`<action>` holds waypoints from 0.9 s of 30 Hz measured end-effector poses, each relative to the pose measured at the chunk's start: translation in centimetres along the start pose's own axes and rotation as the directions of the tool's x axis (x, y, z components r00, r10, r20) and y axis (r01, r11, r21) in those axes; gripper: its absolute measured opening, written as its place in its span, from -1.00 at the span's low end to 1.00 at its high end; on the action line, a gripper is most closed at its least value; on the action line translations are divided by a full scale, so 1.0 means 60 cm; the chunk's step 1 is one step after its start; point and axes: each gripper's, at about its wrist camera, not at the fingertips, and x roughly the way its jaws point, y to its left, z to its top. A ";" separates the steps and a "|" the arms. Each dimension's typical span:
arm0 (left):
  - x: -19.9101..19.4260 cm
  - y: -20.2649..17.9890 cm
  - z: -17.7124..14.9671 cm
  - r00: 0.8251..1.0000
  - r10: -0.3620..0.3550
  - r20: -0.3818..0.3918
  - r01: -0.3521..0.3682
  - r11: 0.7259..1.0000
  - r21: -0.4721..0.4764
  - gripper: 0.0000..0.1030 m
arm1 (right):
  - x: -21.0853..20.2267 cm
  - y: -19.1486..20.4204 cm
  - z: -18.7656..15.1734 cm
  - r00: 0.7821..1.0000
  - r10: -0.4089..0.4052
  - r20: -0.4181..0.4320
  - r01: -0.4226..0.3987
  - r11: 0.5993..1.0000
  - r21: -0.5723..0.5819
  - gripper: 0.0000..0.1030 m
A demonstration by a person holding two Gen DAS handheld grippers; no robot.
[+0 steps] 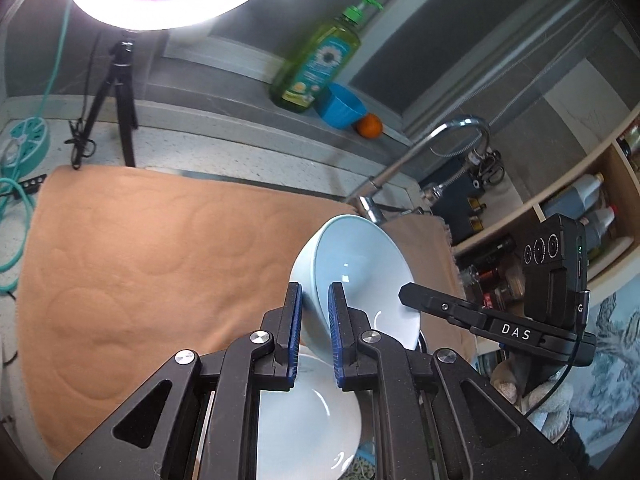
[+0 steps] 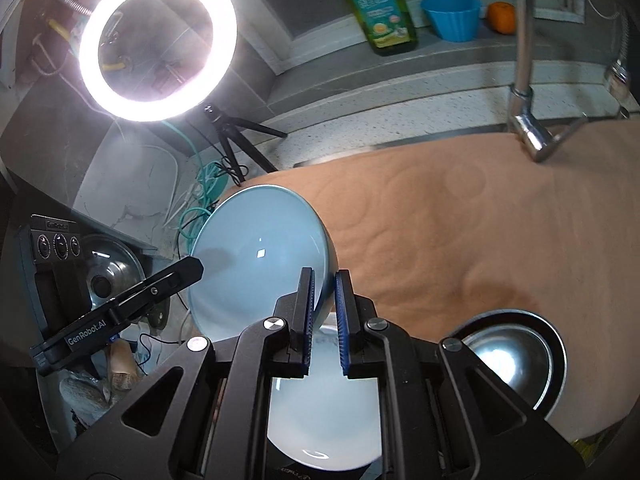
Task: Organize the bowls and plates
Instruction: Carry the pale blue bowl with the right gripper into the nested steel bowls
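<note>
Overhead, ring light [image 2: 158,42]; both fingers [image 1: 295,320] clamping, seemingly, one blue bowl [image 1: 360,276].

L gripper [image 1: 315,300] clamps tilted bowl [image 1: 360,268] rim.

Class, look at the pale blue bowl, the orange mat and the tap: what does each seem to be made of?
Bowl: probably glazed ceramic; smooth, glossy, with sharp light glints. Mat: soft fabric, matt, with pressed-in rings and a fuzzy surface. Tap: polished metal, likely chrome or steel; mirror-bright reflections.
</note>
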 end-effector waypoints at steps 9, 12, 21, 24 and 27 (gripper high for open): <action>0.057 -0.057 -0.029 0.996 -0.039 -0.078 0.042 0.999 0.034 -0.78 | -0.049 -0.081 -0.031 0.999 -0.046 0.019 0.045 0.997 0.059 -0.80; 0.075 -0.075 -0.038 0.994 -0.048 -0.101 0.053 0.998 0.046 -0.78 | -0.059 -0.105 -0.041 0.998 -0.061 0.016 0.060 0.995 0.077 -0.80; 0.114 -0.115 -0.063 0.985 -0.059 -0.164 0.073 0.994 0.078 -0.78 | -0.077 -0.168 -0.078 0.996 -0.094 -0.004 0.093 0.988 0.127 -0.80; 0.127 -0.125 -0.072 0.981 -0.058 -0.187 0.076 0.993 0.090 -0.78 | -0.079 -0.186 -0.088 0.995 -0.102 -0.012 0.102 0.984 0.143 -0.80; 0.137 -0.130 -0.080 0.977 -0.056 -0.204 0.077 0.993 0.095 -0.78 | -0.079 -0.199 -0.096 0.994 -0.108 -0.020 0.110 0.982 0.155 -0.80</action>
